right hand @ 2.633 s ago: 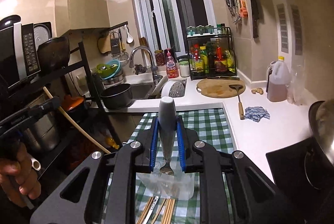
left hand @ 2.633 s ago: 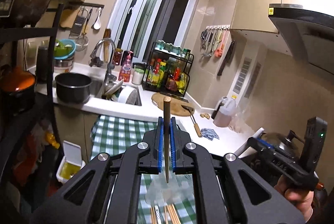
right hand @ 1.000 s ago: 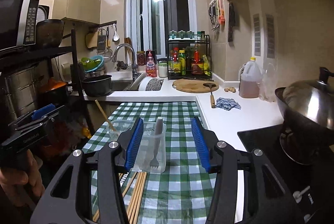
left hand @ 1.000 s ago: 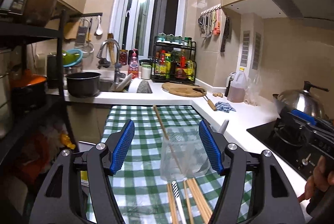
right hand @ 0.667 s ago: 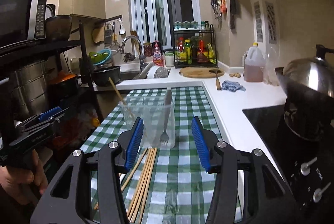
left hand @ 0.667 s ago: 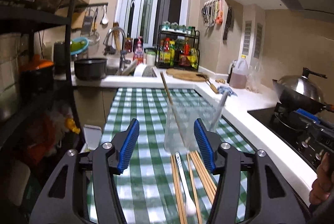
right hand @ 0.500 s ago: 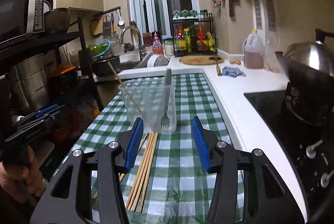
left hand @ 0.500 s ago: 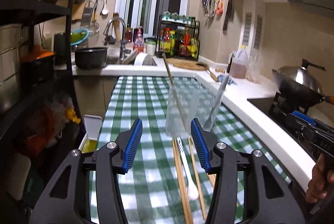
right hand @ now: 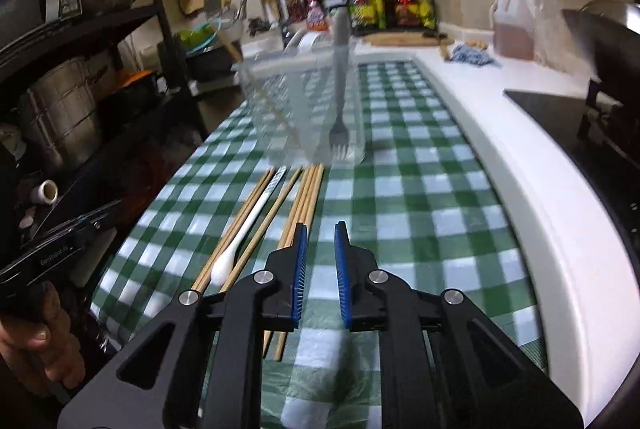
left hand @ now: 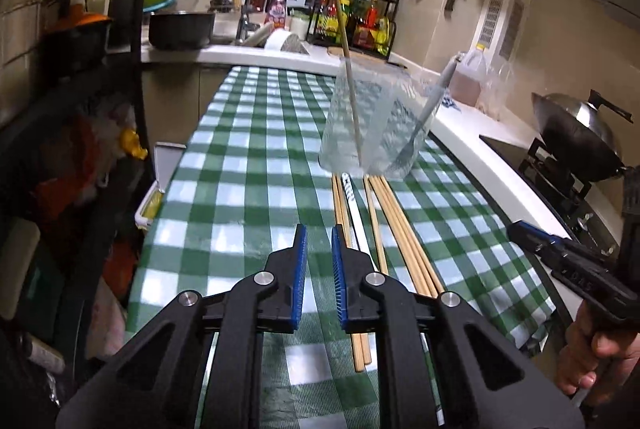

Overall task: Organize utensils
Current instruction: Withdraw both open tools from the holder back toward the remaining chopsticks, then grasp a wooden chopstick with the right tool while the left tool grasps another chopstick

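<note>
Utensils are split between a clear plastic cup standing on the green-checked desk and a loose row lying just in front of that cup: wooden chopsticks and a white spoon. Inside the cup one chopstick and a grey-handled fork are leaned against the rim. Both tongs have just been closing, and nothing is seen between the blue pads of either; the left tongs and the right tongs are each narrowed to a slim gap with no utensil gripped. The left pair is held low over the near ends of the row before the cup, its right pad just beside the leftmost chopsticks; the right pair is angled down toward the desk at the right edge of the bundle. The step in hand is judged to be picking the next piece. One chopstick should be singled out at its near end, pinched squarely, and lifted without the neighbours being dragged or the cup being nudged.
</note>
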Tool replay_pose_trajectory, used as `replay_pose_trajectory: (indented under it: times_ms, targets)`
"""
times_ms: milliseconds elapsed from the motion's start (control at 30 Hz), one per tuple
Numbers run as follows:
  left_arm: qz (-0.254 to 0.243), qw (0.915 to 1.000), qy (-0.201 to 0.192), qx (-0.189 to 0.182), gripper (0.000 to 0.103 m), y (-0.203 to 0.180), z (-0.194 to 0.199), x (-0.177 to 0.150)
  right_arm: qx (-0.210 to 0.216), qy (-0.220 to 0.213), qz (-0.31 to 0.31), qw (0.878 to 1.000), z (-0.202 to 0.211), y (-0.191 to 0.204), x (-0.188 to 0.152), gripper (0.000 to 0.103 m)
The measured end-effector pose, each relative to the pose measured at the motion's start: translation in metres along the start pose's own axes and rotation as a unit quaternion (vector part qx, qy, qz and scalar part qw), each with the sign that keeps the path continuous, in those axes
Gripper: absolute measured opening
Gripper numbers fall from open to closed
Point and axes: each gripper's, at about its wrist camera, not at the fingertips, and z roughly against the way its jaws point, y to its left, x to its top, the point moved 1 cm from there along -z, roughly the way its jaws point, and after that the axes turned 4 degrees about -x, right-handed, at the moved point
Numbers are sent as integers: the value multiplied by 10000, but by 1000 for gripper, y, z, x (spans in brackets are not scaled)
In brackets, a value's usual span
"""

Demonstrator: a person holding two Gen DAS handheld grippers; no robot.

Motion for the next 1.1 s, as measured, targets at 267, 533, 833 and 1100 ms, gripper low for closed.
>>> replay_pose_trajectory:
  times_ms: [267,533,833,1100]
  targets:
    - [411,9973,569,-198,10,4,-22,-31,144,831,212,9962,-31,21,-29,16]
    - [370,9946,913,-337,10,-6,-35,-54,45,1169,218,9929,-44,26,-44,17]
    - [85,9939,1063,-266,9,-14,-40,-62,-42,1257,408,9912,-49,32,-49,17]
    - [-96,9945,1039,-131,9,-17,-39,-62,-154,1240,518,9908,-48,33,-49,13]
